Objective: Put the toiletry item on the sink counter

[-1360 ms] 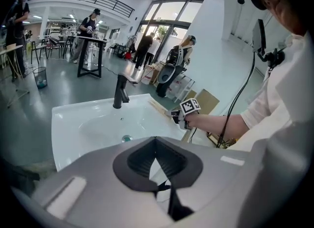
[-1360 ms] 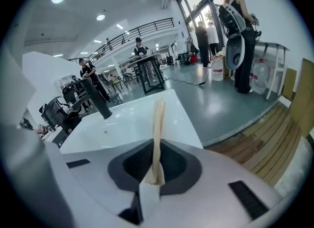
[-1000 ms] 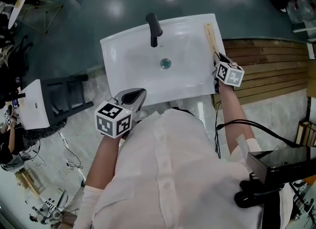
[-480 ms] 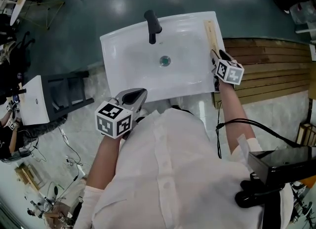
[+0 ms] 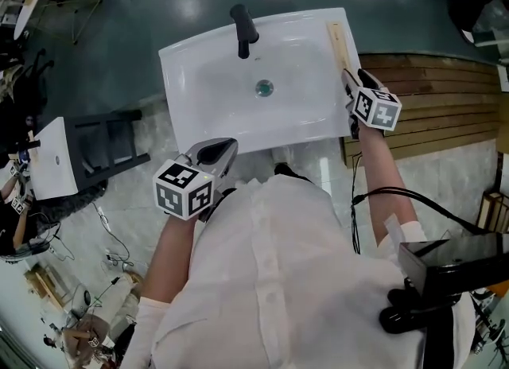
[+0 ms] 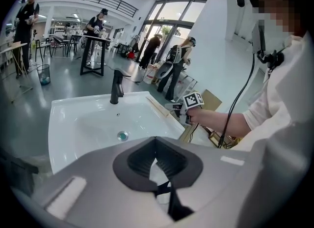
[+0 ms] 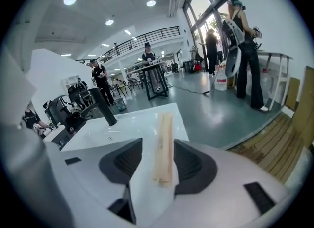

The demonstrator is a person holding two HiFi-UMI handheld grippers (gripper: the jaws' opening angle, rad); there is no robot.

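Note:
The toiletry item is a long tan paper-wrapped packet (image 5: 338,41). It lies flat along the right rim of the white sink (image 5: 179,81). My right gripper (image 5: 351,83) is at the packet's near end. In the right gripper view its jaws are opening, and the packet (image 7: 163,143) lies between the two pads without either pressing on it. My left gripper (image 5: 219,153) hovers at the sink's front left corner. Its jaws are shut with nothing in them (image 6: 156,146). The packet (image 6: 157,108) and the right gripper (image 6: 179,107) also show in the left gripper view.
A black faucet (image 5: 242,29) stands at the sink's back, with the drain (image 5: 264,87) in the basin's middle. A wooden slatted platform (image 5: 429,97) adjoins the sink's right side. A dark stand (image 5: 111,153) is on the left. Cables trail on the floor.
The right gripper has eased slightly back and to the right at the packet's near end. The packet stays flat on the rim. The left gripper has hardly moved.

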